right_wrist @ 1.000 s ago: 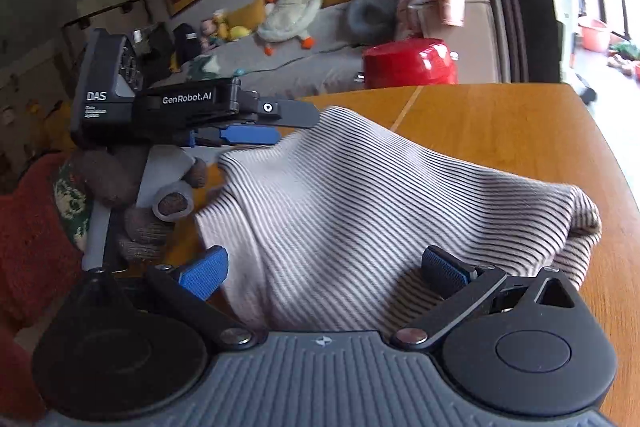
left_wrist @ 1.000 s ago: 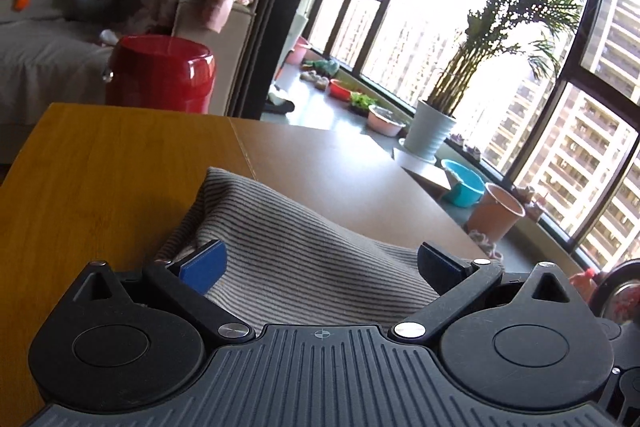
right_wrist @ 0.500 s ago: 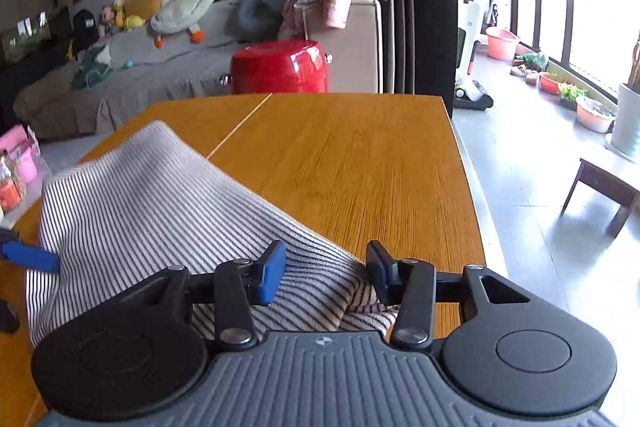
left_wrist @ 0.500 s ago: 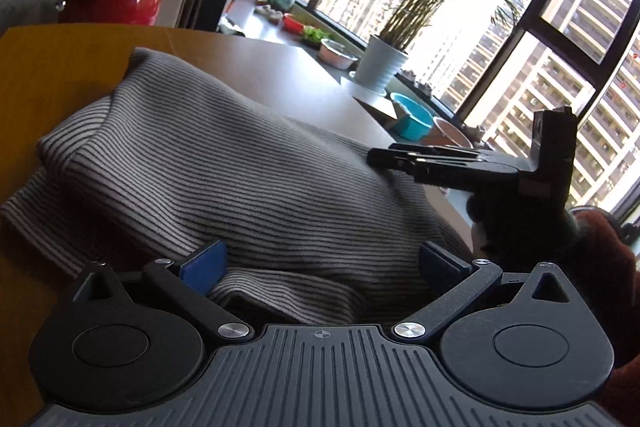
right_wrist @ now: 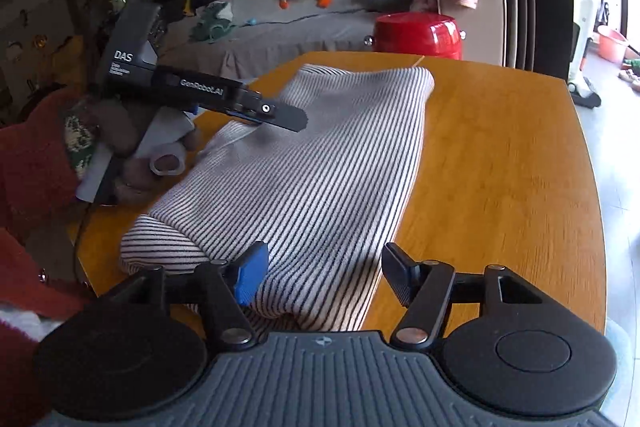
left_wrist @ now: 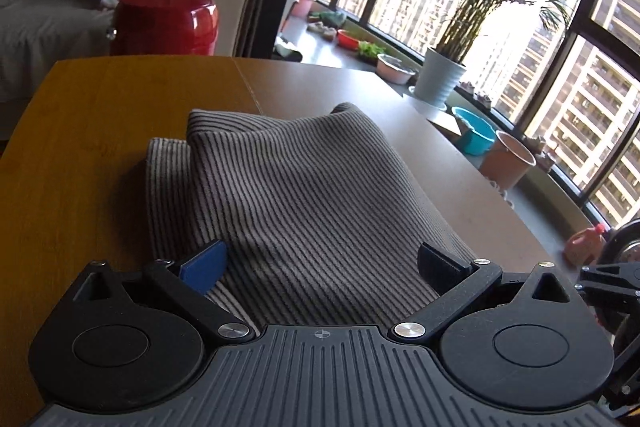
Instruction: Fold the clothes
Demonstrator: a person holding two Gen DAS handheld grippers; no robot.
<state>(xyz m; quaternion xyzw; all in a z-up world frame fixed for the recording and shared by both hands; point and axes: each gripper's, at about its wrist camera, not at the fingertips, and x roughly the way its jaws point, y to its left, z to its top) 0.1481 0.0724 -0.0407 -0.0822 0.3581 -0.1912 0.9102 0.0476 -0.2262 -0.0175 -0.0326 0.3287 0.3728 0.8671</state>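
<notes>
Between the jaws of the right gripper, at the near edge of the table, the near end of the striped garment is found; the jaws have just been opening and stand partly apart, and the cloth lies between the pads without being pressed, so nothing is judged to be held there. Just to the left, the left gripper is seen with its jaws set wide over the same garment, the cloth passing between the fingers untouched by either pad; in the right wrist view that gripper is carried in a hand above the garment's left edge. The garment is already doubled: an upper layer is laid over a lower one, whose striped edge shows at the near left corner. The folding is judged to be well along, with a further fold or some squaring of the edges probably left. The long axis of the bundle runs away from the grippers toward the far side of the table, and its rounded far end points toward the red pot beyond the table's edge, with a sofa farther back.
</notes>
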